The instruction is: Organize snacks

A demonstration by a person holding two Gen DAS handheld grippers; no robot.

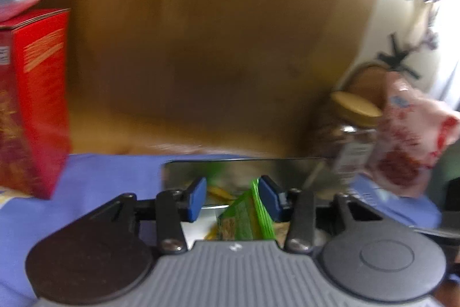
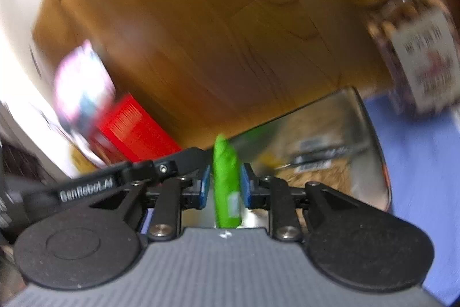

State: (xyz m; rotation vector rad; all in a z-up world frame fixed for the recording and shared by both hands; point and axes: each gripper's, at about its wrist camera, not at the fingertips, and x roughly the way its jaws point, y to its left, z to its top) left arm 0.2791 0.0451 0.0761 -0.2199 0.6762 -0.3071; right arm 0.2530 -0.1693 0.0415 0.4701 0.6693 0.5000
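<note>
The left tool (image 1: 233, 197) stands parted, a green packet (image 1: 247, 217) touching only its right pad over the metal tray (image 1: 287, 166). The right tool (image 2: 223, 186) has a narrow gap, a green packet (image 2: 225, 180) between its pads; whether they press is unclear. The tray (image 2: 362, 117) sits on the blue surface (image 2: 417, 163). A gold-lidded jar (image 1: 350, 134), contents blurred, stands right; a red box (image 1: 37, 105) left.

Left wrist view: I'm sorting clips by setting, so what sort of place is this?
Most likely a home, perhaps a kitchen or dining corner. A red snack box and a lidded jar stand on a blue cloth by a metal tray, with wooden panelling behind.
</note>
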